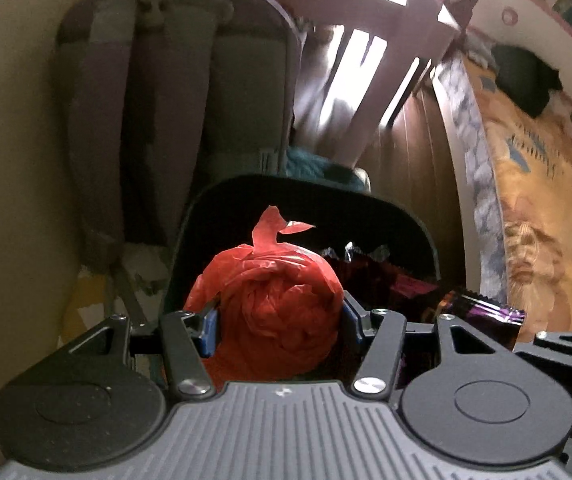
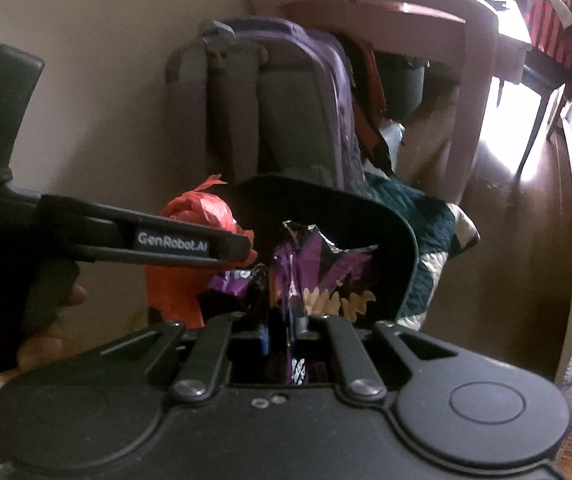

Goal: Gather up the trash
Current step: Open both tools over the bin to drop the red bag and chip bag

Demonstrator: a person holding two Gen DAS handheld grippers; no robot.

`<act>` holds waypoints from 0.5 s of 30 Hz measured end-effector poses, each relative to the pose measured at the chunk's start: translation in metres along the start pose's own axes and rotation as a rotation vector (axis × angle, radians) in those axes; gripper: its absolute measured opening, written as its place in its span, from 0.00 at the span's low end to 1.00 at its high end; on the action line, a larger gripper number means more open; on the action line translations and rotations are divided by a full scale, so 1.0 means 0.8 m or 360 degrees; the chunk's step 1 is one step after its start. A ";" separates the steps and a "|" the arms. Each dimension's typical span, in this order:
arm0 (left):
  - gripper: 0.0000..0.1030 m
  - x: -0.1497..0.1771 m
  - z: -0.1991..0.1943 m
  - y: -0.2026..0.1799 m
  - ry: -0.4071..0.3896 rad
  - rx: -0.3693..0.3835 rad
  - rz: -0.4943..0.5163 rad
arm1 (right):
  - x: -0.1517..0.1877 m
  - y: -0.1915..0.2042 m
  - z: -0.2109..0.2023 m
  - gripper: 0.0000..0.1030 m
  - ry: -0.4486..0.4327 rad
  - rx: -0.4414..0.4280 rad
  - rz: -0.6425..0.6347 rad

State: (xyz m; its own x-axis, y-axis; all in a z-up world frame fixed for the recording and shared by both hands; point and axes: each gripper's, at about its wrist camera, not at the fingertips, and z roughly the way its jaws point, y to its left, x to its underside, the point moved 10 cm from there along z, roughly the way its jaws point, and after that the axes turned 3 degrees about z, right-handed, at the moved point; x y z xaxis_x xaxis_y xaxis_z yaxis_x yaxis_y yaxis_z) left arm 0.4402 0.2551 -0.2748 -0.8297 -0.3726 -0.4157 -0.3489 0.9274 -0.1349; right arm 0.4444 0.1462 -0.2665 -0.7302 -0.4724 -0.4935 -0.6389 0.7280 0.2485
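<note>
ribbed grey housing fills the foreground of the left wrist view, where the left hand-held gripper [image 1: 279, 320] clamps a knotted red plastic bag [image 1: 277, 304] between its blue pads, just over the open mouth of a dark bin [image 1: 402, 208]. behind the bin, a purple-and-grey backpack [image 1: 189, 92] leans against a cream wall, with a pale plastic chair [image 1: 382, 52] and a patterned orange bedspread [image 1: 546, 200] to the right. in the right wrist view, the right hand-held gripper [image 2: 283, 328] is clenched on a crumpled purple snack wrapper [image 2: 318, 272], held over the same bin [image 2: 402, 264]. fingers [image 2: 73, 294] of the person's left hand show at that frame's left edge.
</note>
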 end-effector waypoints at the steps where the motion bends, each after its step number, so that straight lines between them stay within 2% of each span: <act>1: 0.55 0.003 0.005 0.001 0.0023 0.0000 -0.0002 | 0.002 -0.001 0.004 0.09 0.0016 0.0018 0.0004; 4: 0.55 0.010 0.018 0.004 0.0078 -0.0001 0.0000 | 0.007 -0.001 0.013 0.11 0.0058 0.0062 -0.0001; 8: 0.56 0.015 0.027 0.007 0.0118 -0.0016 0.0027 | 0.007 0.003 0.016 0.19 0.0079 0.0104 0.0009; 12: 0.56 0.016 0.031 0.011 0.0122 -0.0028 0.0033 | 0.014 0.004 0.018 0.23 0.0132 0.0173 -0.0012; 15: 0.59 0.019 0.027 0.014 0.0106 -0.0034 0.0045 | 0.018 0.003 0.014 0.31 0.0133 0.0187 -0.0004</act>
State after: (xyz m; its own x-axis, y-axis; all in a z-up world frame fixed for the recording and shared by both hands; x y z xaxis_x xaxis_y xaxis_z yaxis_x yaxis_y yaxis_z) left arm 0.4333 0.2610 -0.3021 -0.8661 -0.3484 -0.3583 -0.3335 0.9369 -0.1048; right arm 0.4348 0.1468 -0.2822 -0.7493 -0.5107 -0.4215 -0.6118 0.7775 0.1454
